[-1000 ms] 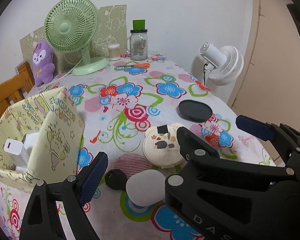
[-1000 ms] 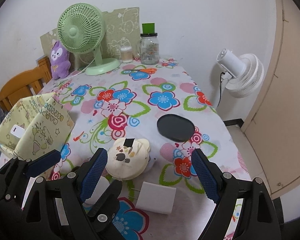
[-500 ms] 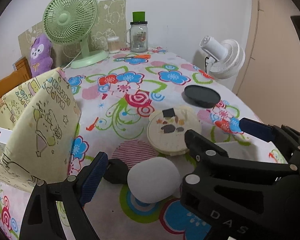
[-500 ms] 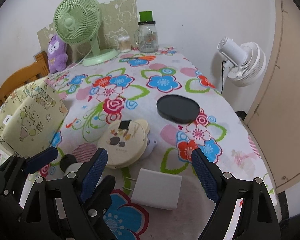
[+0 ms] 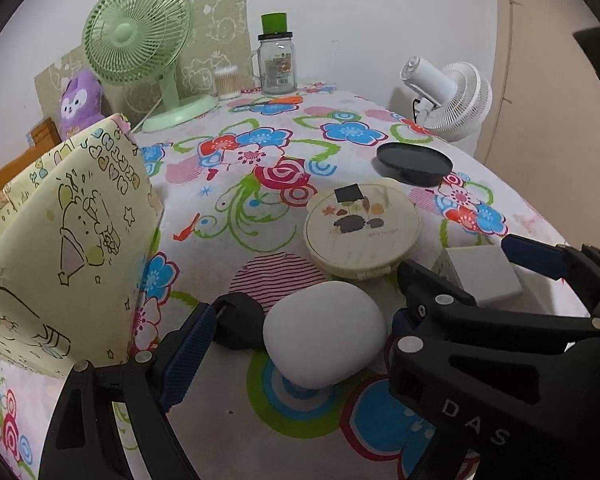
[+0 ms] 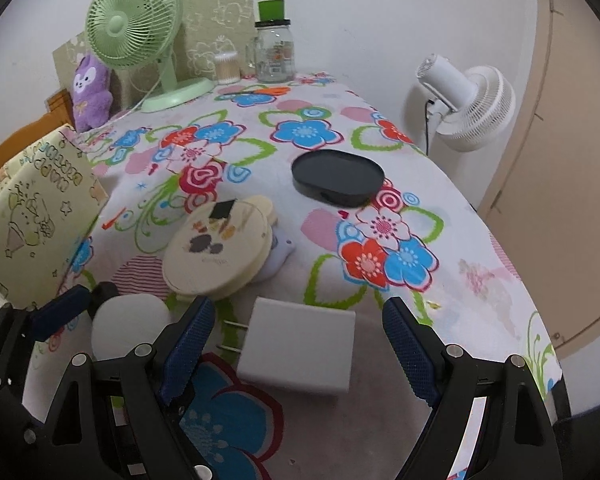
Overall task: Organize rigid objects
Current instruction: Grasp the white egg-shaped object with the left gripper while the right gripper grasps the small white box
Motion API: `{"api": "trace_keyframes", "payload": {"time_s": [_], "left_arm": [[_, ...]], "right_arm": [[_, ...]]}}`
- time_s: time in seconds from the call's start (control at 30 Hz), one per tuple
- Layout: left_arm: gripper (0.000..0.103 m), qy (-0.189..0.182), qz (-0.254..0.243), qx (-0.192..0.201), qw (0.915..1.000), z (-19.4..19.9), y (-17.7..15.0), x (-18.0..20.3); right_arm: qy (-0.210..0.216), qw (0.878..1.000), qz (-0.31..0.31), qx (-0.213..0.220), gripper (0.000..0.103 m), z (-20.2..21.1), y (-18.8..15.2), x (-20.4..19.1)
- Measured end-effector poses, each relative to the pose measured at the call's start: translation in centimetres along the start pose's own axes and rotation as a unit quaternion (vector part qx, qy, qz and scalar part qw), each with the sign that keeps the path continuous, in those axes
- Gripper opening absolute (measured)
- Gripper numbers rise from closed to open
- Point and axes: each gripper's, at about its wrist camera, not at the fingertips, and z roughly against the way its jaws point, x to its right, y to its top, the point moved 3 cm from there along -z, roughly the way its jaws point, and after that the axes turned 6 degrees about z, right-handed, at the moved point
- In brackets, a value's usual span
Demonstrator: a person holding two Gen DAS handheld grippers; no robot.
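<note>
charger (image 6: 298, 350) looks light, stiff, slick; i take flat sides, away from prongs. right gripper (image 6: 298, 344) wide open around it, holding nothing. left gripper (image 5: 300, 330) open, straddling white case (image 5: 324, 334), empty.

Your right gripper (image 6: 296, 354), fingers (image 6: 410, 350) apart, flanks a white charger (image 6: 300, 350) on the floral counter (image 6: 480, 280). Beyond it: cream round case (image 6: 218, 250), black oval tray (image 6: 338, 178). Left: white rounded case (image 6: 128, 322), yellow box (image 6: 32, 220).

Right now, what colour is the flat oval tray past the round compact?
Black, or very dark grey, plain with no pattern: the oval tray shows best in the right wrist view.
</note>
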Motion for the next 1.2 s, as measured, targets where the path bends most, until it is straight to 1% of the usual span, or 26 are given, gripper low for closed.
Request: {"api": "trace_keyframes", "payload": {"time_s": [0.1,0.2,0.37,0.57,0.63,0.73,0.8,0.87,0.93,0.97,1.03,1.2], "left_arm": [[0.091,0.001,0.003,0.003,1.0,0.0,0.0,-0.1],[0.091,0.001,0.003,0.003,1.0,0.0,0.0,0.0],[0.089,0.003,-0.004,0.006,1.0,0.1,-0.1,0.4],[0.088,0.001,-0.006,0.008,0.9999,0.1,0.0,1.0],[0.082,-0.003,-0.013,0.009,0.9999,0.1,0.0,1.3],[0.076,-0.008,-0.015,0.01,0.9998,0.3,-0.1,1.6],[0.074,-0.003,-0.009,0.013,0.9999,0.3,-0.1,1.7],[0.069,-0.004,-0.008,0.016,0.9998,0.4,-0.2,1.8],[0.058,-0.017,-0.004,0.011,0.9998,0.5,-0.3,2.0],[0.058,-0.024,0.004,0.006,0.9997,0.5,-0.3,1.9],[0.058,-0.022,0.005,0.008,0.9997,0.6,-0.3,2.0],[0.057,-0.022,0.007,0.008,0.9997,0.5,-0.4,2.2]], "right_arm": [[-0.013,1.0,-0.004,0.001,0.087,0.1,-0.3,0.2],[-0.009,1.0,-0.014,-0.003,0.084,0.0,-0.4,0.3],[-0.016,1.0,-0.01,-0.006,0.084,0.2,-0.4,0.3],[-0.018,0.999,-0.029,-0.004,0.084,0.3,-0.8,1.1],[-0.019,0.999,-0.032,-0.005,0.084,0.3,-0.8,1.1],[-0.029,0.999,-0.016,-0.001,0.085,0.5,-0.6,1.0],[-0.032,0.999,-0.013,-0.002,0.085,0.5,-0.5,1.0],[-0.033,0.999,-0.017,-0.005,0.085,0.5,-0.6,1.1],[-0.029,0.999,-0.025,-0.006,0.086,0.6,-0.7,1.4],[-0.027,0.999,-0.032,-0.007,0.087,0.6,-0.8,1.5],[-0.028,0.998,-0.046,-0.012,0.091,0.6,-1.0,1.9],[-0.023,0.997,-0.078,-0.01,0.091,0.5,-1.5,2.3]]}}
